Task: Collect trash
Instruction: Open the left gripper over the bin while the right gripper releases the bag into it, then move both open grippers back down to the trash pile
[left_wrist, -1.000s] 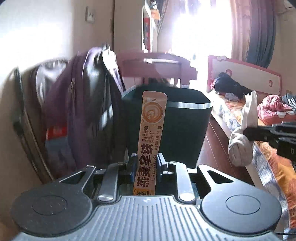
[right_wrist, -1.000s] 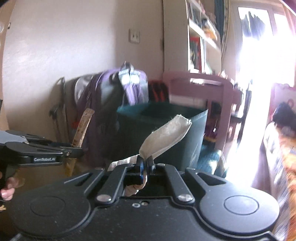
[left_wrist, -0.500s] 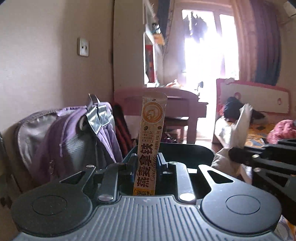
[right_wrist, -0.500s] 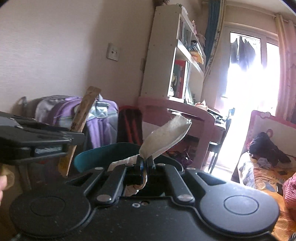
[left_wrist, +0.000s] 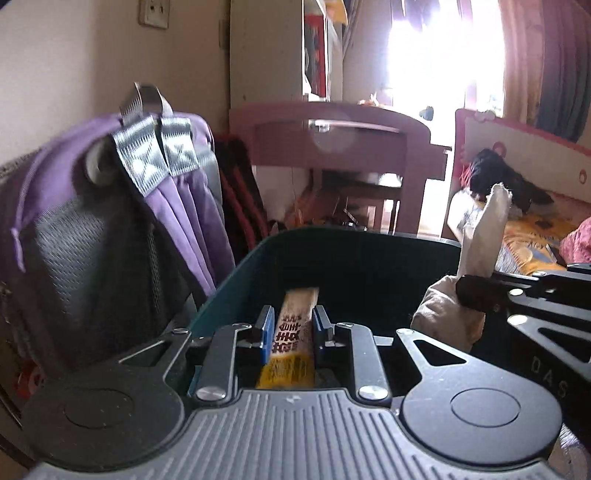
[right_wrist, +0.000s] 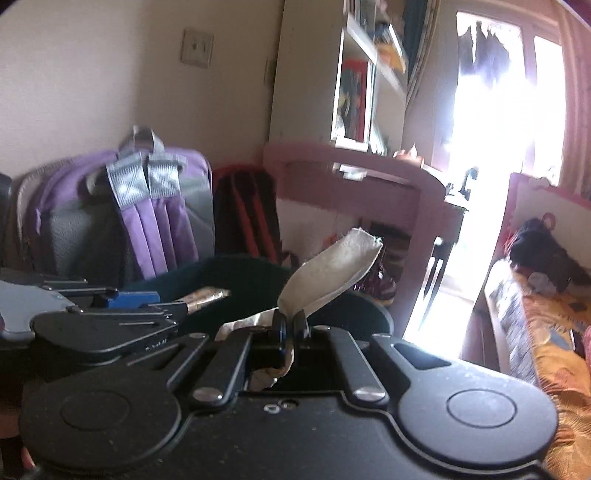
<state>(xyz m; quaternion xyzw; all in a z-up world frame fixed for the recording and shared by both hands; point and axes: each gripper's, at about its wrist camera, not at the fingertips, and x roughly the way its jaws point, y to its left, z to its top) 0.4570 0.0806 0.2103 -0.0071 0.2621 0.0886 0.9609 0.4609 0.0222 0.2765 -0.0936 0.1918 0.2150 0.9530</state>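
Observation:
A dark green trash bin (left_wrist: 354, 254) stands in front of both grippers. My left gripper (left_wrist: 289, 321) is open over the bin's near rim; an orange coffee-stick sachet (left_wrist: 293, 332) lies loose between its blue-padded fingers, tipped forward into the bin. In the right wrist view the sachet (right_wrist: 207, 296) pokes out past the left gripper over the bin (right_wrist: 240, 273). My right gripper (right_wrist: 290, 318) is shut on a crumpled beige paper wrapper (right_wrist: 332, 266) and holds it over the bin's rim. The wrapper also shows in the left wrist view (left_wrist: 480, 240).
A purple backpack (left_wrist: 122, 206) leans on the wall left of the bin, with a red-black bag (left_wrist: 240, 192) behind. A pink desk and chair (left_wrist: 343, 147) stand behind the bin. A bed (left_wrist: 535, 229) with clothes lies to the right.
Both grippers moved forward over the bin. My left gripper opened, and the sachet tipped from upright down into the bin opening. The right gripper keeps its hold on the wrapper.

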